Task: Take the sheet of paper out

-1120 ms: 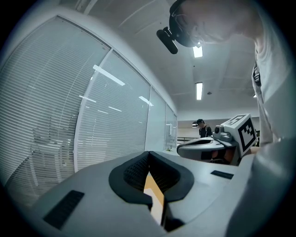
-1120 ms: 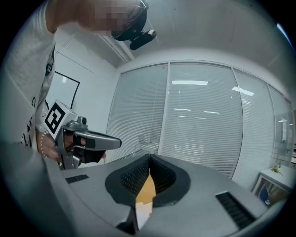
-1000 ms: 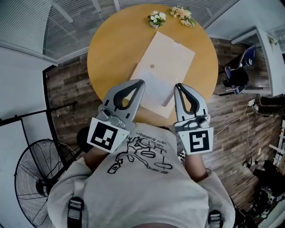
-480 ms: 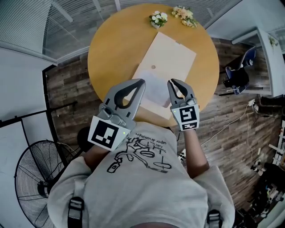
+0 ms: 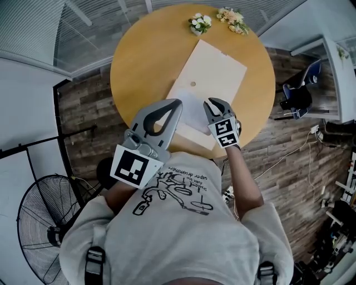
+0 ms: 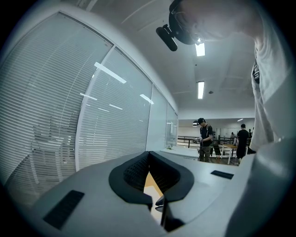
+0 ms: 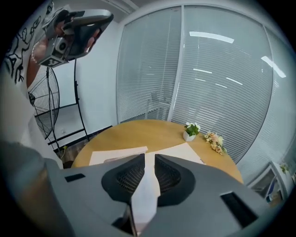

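A tan envelope (image 5: pixel 218 65) lies on the round wooden table (image 5: pixel 142 55). A white sheet of paper (image 5: pixel 191 111) sticks out of the envelope's near end. My right gripper (image 5: pixel 214 104) is low over that sheet and tilted down. Its jaws are opening, and the pads do not press on anything. In the right gripper view the sheet (image 7: pixel 146 185) shows white through the gap of the right gripper (image 7: pixel 149 156). My left gripper (image 5: pixel 177 103) is held high and level, away from the table. Its tips meet in the left gripper view (image 6: pixel 148 153), with nothing in them.
A small pot of white flowers (image 5: pixel 197 23) and a loose posy (image 5: pixel 230 16) sit at the table's far edge. A standing fan (image 5: pixel 39 222) is on the floor at the left and a chair (image 5: pixel 297 89) at the right. Window blinds (image 7: pixel 208 78) close the far side.
My right gripper has dropped from beside the left one down toward the sheet, tilting downward, and its jaws have spread apart. The left gripper has stayed in place.
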A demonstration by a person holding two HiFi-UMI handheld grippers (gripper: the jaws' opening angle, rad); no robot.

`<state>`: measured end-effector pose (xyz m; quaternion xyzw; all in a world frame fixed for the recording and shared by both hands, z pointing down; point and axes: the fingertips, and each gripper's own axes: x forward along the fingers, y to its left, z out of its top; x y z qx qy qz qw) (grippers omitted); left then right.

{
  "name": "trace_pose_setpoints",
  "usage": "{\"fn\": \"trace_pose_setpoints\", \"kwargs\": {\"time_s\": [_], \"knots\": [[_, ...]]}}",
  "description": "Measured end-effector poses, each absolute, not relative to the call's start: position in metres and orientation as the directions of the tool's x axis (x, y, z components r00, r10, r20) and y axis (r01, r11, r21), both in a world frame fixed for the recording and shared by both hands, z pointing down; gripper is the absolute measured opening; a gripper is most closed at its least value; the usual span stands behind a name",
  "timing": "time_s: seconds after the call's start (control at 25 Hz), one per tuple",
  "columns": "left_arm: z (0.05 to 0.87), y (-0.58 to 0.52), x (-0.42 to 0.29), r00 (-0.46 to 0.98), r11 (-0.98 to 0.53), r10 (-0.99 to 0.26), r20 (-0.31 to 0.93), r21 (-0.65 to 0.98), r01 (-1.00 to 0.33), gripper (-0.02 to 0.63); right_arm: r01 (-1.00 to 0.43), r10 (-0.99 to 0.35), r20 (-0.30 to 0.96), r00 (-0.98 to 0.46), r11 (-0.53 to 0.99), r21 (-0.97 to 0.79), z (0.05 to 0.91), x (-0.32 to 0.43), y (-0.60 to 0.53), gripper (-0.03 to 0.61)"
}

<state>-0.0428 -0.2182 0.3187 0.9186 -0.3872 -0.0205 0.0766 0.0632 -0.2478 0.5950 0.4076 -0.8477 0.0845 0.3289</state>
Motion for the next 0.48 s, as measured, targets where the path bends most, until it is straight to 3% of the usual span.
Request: {"fn": "trace_pose_setpoints", "kwargs": {"time_s": [0.48], "knots": [[0.321, -0.220, -0.044, 0.702, -0.690, -0.712, 0.029, 0.155, -0.707, 0.021, -0.674, -0.504, 0.750, -0.428, 0.731, 0.106, 0.675, 0.056, -0.254, 0.098]]}}
